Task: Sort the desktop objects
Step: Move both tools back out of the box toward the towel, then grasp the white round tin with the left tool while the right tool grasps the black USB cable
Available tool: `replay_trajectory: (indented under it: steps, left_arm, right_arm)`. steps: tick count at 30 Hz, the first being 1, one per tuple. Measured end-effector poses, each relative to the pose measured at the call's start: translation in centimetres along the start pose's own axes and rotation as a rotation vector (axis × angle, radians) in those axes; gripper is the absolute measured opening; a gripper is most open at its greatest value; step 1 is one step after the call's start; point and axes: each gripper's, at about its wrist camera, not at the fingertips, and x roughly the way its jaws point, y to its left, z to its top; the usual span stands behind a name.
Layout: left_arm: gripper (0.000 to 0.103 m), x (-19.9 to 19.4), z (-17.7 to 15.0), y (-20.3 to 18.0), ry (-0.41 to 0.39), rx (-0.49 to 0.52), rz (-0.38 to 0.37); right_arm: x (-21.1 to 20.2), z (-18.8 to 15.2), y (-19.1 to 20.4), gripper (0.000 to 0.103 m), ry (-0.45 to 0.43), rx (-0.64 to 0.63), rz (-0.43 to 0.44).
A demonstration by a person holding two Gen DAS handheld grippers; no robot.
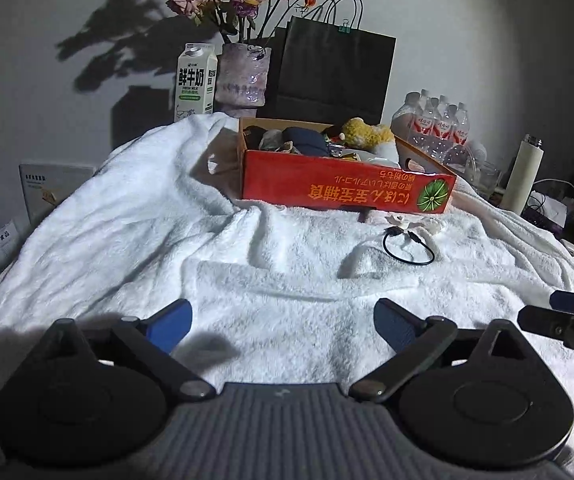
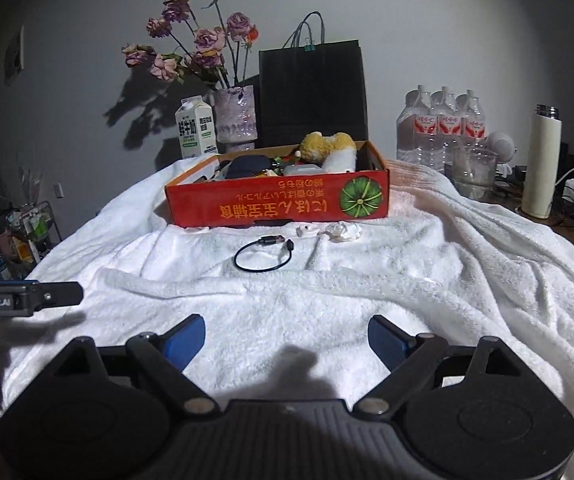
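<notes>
Both the left gripper (image 1: 283, 326) and right gripper (image 2: 287, 340) are hovering empty, fingers spread wide. The short black looped cable (image 2: 263, 254) is lying on the white fluffy towel (image 2: 427, 280), just before the red cardboard box (image 2: 279, 204). Judging best: approaching low, straddling one cable end, avoiding towel pile.

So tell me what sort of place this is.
Probably a lived-in room at home, not a lab: a desk under a white towel, a vase of dried roses beside a milk carton, and bottled water among cables.
</notes>
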Motion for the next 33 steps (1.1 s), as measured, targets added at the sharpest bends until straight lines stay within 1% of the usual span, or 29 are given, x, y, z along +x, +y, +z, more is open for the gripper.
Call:
replay_trajectory:
  steps: [2, 3, 5, 6, 8, 11, 12, 13, 16, 18, 20, 21, 23, 24, 26, 27, 28, 29, 30, 31, 33]
  left_arm:
    - [0.094, 0.9, 0.5, -0.2, -0.002, 0.01, 0.004]
    - [0.089, 1.4, 0.9, -0.2, -0.008, 0.014, 0.002]
    - [0.083, 2.6, 2.0, -0.4, -0.029, 0.02, -0.012]
    - [0.076, 3.5, 2.7, -0.4, -0.035, 0.026, -0.015]
    - [0.068, 5.7, 4.1, -0.5, -0.037, 0.027, -0.021]
    - [0.062, 9.4, 6.2, -0.5, -0.021, 0.031, -0.035]
    - [0.06, 10.8, 6.8, -0.4, -0.01, 0.038, -0.027]
    - [0.06, 12.2, 7.3, -0.3, 0.0, 0.046, -0.013]
    - [0.062, 16.2, 8.3, 0.0, 0.035, 0.093, 0.015]
    - [0.062, 18.6, 8.7, 0.4, 0.067, 0.095, 0.039]
    - [0.062, 20.4, 8.9, 0.6, 0.092, 0.098, 0.039]
    - [0.064, 21.0, 8.9, 0.7, 0.093, 0.104, 0.039]
    - [0.074, 22.0, 8.9, 0.6, 0.119, 0.117, 0.036]
    - [0.077, 22.5, 8.8, 0.6, 0.134, 0.123, 0.042]
    - [0.079, 22.9, 8.3, 0.6, 0.121, 0.151, 0.053]
    - [0.079, 22.9, 8.3, 0.6, 0.119, 0.147, 0.053]
    - [0.075, 22.8, 8.3, 0.7, 0.117, 0.142, 0.058]
    - [0.063, 22.7, 8.3, 0.7, 0.112, 0.144, 0.079]
    - [0.056, 22.5, 8.3, 0.8, 0.107, 0.151, 0.093]
    - [0.054, 22.4, 8.2, 0.8, 0.106, 0.166, 0.087]
    - [0.05, 21.9, 8.0, 0.7, 0.104, 0.185, 0.087]
  right_arm:
    - [0.9, 0.3, 0.0, 0.087, 0.005, -0.003, 0.003]
    - [1.3, 0.6, 0.0, 0.086, 0.008, 0.003, 0.006]
    - [2.3, 1.3, -0.1, 0.085, 0.008, 0.017, 0.029]
    - [2.8, 1.7, -0.1, 0.083, 0.007, 0.022, 0.046]
    - [4.1, 2.7, 0.2, 0.078, 0.009, 0.018, 0.077]
    - [6.3, 4.1, 0.8, 0.071, 0.007, 0.006, 0.106]
    - [7.2, 4.6, 0.9, 0.066, 0.009, 0.003, 0.113]
    - [8.1, 5.1, 1.0, 0.061, 0.015, 0.005, 0.116]
    - [10.9, 6.2, 1.1, 0.059, 0.039, 0.017, 0.136]
    - [12.5, 6.8, 1.3, 0.057, 0.056, 0.017, 0.143]
    - [13.9, 7.2, 1.7, 0.056, 0.073, 0.018, 0.15]
    - [14.5, 7.2, 1.9, 0.055, 0.081, 0.021, 0.158]
    - [15.8, 7.2, 2.2, 0.053, 0.112, 0.025, 0.154]
    - [16.3, 7.0, 2.3, 0.05, 0.122, 0.026, 0.146]
    - [16.8, 6.4, 2.4, 0.047, 0.135, 0.018, 0.133]
    - [17.0, 6.0, 2.3, 0.045, 0.141, 0.022, 0.13]
    - [17.2, 5.7, 2.1, 0.039, 0.148, 0.033, 0.133]
    - [17.4, 5.5, 2.0, 0.036, 0.151, 0.041, 0.133]
    - [17.3, 5.3, 1.9, 0.029, 0.141, 0.044, 0.123]
    - [17.2, 5.3, 1.9, 0.021, 0.138, 0.044, 0.12]
    - [17.0, 5.2, 2.0, 0.017, 0.134, 0.034, 0.121]
